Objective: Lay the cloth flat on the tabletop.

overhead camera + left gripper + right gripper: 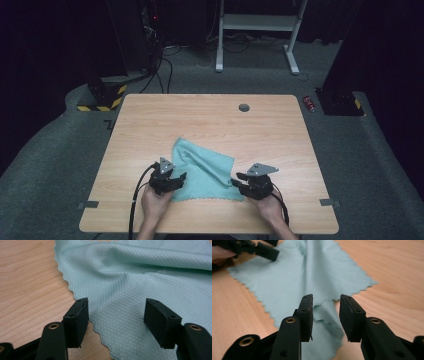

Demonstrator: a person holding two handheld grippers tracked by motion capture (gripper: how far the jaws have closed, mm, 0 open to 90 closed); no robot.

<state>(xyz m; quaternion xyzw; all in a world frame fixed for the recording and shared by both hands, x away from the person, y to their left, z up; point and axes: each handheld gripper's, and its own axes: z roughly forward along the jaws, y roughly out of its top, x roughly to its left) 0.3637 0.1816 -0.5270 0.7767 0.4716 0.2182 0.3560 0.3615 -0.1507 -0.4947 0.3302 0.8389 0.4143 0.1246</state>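
- The table point(150, 120) is light wood; the cloth point(205, 170) lies on its near half, between the two hands and a little toward the person.
- Left claw point(176, 181): jaws spread wide and pinching nothing. In the left gripper view the cloth point(140, 290) spreads under and ahead of the jaws, and its scalloped left edge runs past the left pad point(77, 320) from 11 o'clock down to 5 o'clock.
- From this claw the cloth lies at 1 to 3 o'clock in the high view, with the near-left corner right at the tips.
- The cloth is pale teal with a fine diamond weave and a pinked edge. It is not flat: a soft ridge runs along its long axis, from 11 o'clock at the far-left corner to 5 o'clock at the near-right.
- Right claw point(239, 181): jaws partly spread, with a raised fold of the near-right corner point(327, 315) standing in the gap. I cannot tell whether the pads press on it.
- From this claw the rest of the cloth lies at 9 to 11 o'clock in the high view.
- Both claws sit at corners of the near edge; the right looks closer to a grip, so I judge that corner the one to be lifted or pulled next.
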